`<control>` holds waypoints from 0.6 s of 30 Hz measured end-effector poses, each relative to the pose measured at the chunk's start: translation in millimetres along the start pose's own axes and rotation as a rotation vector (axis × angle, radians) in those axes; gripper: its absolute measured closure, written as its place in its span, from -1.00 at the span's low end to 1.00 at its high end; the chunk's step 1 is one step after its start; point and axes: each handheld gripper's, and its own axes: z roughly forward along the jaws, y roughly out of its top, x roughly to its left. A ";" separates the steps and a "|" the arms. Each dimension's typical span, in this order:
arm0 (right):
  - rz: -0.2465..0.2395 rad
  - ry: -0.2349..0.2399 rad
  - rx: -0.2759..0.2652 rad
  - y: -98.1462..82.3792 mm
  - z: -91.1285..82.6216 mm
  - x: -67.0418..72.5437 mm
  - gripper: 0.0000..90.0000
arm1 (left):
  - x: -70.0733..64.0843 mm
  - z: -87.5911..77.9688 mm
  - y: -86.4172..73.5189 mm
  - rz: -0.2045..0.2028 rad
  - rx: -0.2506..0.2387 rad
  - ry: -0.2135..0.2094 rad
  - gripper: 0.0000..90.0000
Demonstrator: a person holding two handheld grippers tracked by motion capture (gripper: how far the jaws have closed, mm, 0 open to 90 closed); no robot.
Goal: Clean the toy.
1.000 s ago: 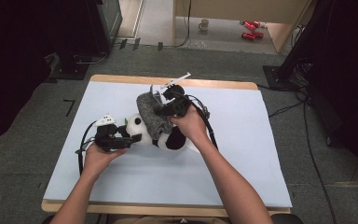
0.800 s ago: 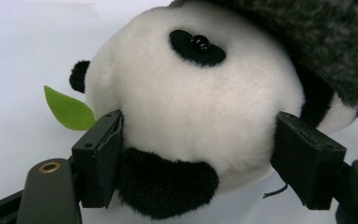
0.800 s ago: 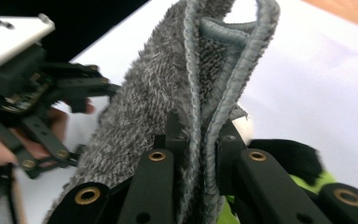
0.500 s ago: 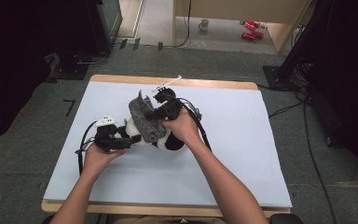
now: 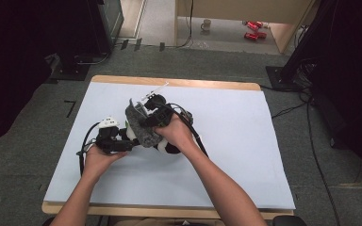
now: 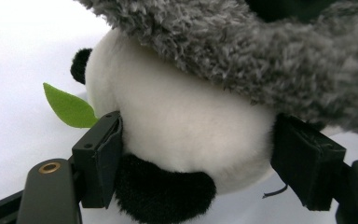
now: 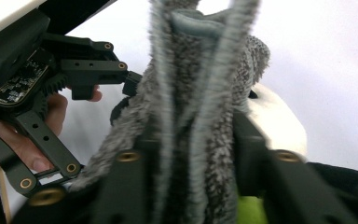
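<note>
Right gripper (image 5: 139, 117) — jaws just closing, clamped on the grey fleece cloth (image 5: 140, 126) — has swung it leftward over the plush panda (image 6: 182, 126), which the left gripper (image 5: 122, 141) pinches near the table's middle — covering under way.

black claws (image 7: 186, 140), brass screws, trailing black cables

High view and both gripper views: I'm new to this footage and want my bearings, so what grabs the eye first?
A plush panda lies mid-table on the pale blue table cover, its white body squeezed between the jaws of the left claw, a green felt leaf beside it. The right claw pinches a fuzzy grey cloth over the panda's top.
</note>
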 end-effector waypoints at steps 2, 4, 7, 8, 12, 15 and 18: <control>-0.005 -0.001 -0.005 0.1 -1.4 1.1 0.75 | 0.2 -0.1 0.0 0.000 -0.004 -0.003 -0.47; 0.022 0.038 -0.017 1.0 -4.3 -0.9 0.79 | 0.4 -0.4 0.3 -0.009 -0.016 -0.008 -0.47; 0.046 0.058 -0.033 3.6 -10.5 -4.4 0.80 | 1.2 -0.5 0.8 -0.022 -0.031 -0.014 -0.47; 0.047 0.057 -0.038 4.7 -13.0 -5.5 0.80 | 1.3 -0.6 0.8 -0.023 -0.030 -0.015 -0.47; 0.059 0.037 -0.074 8.7 -28.2 -12.1 0.80 | 1.3 -0.6 0.7 -0.025 -0.032 -0.016 -0.47; 0.065 0.023 -0.087 9.5 -33.7 -15.5 0.80 | 1.1 -0.5 1.2 -0.030 -0.038 -0.016 -0.47; 0.051 0.025 -0.058 9.4 -26.8 -10.6 0.80 | 0.6 -0.3 1.8 -0.031 -0.041 -0.014 -0.46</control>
